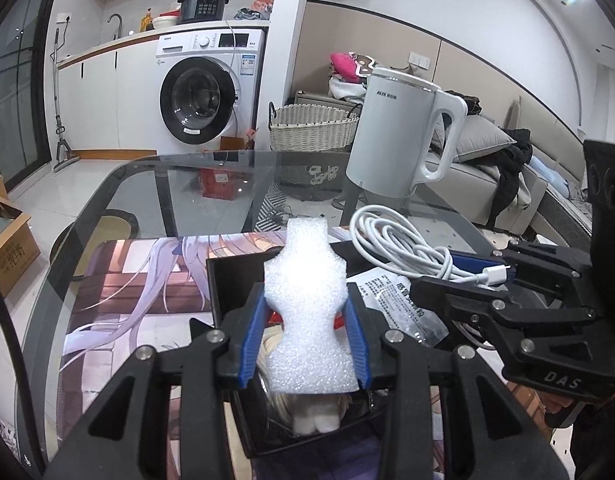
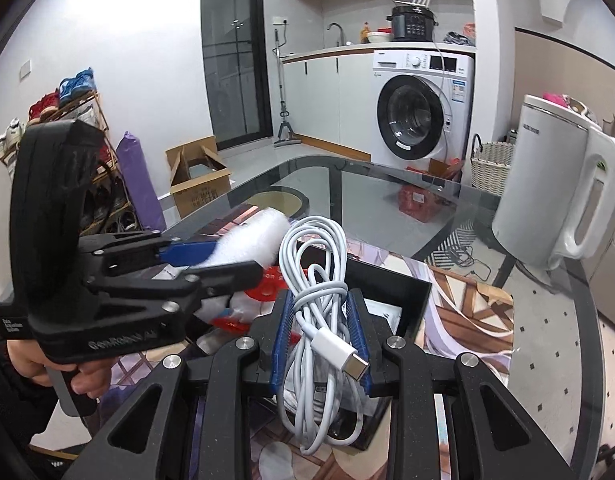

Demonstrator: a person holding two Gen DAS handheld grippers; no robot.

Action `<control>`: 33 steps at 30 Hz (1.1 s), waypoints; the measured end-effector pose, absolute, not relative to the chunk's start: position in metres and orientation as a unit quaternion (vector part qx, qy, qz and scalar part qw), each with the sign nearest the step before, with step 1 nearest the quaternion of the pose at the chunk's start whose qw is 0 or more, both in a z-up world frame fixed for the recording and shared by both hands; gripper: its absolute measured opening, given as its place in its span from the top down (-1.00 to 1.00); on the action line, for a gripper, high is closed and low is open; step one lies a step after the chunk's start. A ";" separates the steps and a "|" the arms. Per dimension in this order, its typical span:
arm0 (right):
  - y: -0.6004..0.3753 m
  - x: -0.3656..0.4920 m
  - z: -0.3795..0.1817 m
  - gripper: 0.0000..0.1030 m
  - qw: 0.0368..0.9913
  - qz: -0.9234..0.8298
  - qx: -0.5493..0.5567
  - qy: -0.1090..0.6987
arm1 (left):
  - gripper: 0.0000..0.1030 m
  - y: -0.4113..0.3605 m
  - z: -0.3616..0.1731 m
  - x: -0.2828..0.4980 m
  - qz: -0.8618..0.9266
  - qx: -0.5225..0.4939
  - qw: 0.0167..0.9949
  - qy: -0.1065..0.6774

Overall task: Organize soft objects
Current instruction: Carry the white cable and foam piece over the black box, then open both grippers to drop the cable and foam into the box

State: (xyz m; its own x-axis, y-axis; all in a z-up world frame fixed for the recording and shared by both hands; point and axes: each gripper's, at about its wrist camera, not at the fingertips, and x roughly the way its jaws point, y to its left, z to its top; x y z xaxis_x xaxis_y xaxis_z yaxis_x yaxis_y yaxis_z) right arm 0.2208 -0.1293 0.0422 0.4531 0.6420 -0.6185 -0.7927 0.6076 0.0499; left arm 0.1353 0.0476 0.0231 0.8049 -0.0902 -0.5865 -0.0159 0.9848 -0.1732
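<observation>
My left gripper (image 1: 305, 320) is shut on a white foam piece (image 1: 307, 304) and holds it upright over a black box (image 1: 231, 276) on the table. It also shows in the right wrist view (image 2: 211, 258), with the foam piece (image 2: 251, 240) in its blue pads. My right gripper (image 2: 322, 334) is shut on a coiled white charging cable (image 2: 319, 276) above the same black box (image 2: 403, 292). In the left wrist view the right gripper (image 1: 467, 276) is at the right, with the cable (image 1: 395, 240) looped out of it.
A printed anime mat (image 1: 147, 292) covers the glass table (image 1: 187, 184). A white electric kettle (image 1: 399, 136) stands at the table's far right. Paper packets (image 1: 391, 296) and a red-and-white item (image 2: 263, 292) lie in the box. Washing machine and wicker basket stand beyond.
</observation>
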 end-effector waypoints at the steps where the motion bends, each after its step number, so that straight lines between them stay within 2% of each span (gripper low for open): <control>1: -0.127 0.222 0.041 0.47 0.842 0.425 -0.127 0.306 | 0.29 0.048 0.022 0.137 -0.018 -0.084 0.946 0.314; 23: -0.105 0.240 0.011 0.45 0.816 0.409 -0.193 0.359 | 0.29 0.035 0.013 0.150 -0.021 -0.057 0.941 0.333; 25: -0.108 0.238 0.013 0.42 0.814 0.411 -0.196 0.360 | 0.29 0.031 0.012 0.150 -0.022 -0.039 0.941 0.335; 30: -0.117 0.233 0.019 0.10 0.822 0.405 -0.191 0.351 | 0.27 0.025 0.006 0.153 -0.032 -0.023 0.940 0.339; 33: -0.123 0.230 0.023 0.03 0.825 0.406 -0.190 0.345 | 0.27 0.023 0.006 0.154 -0.032 -0.015 0.939 0.343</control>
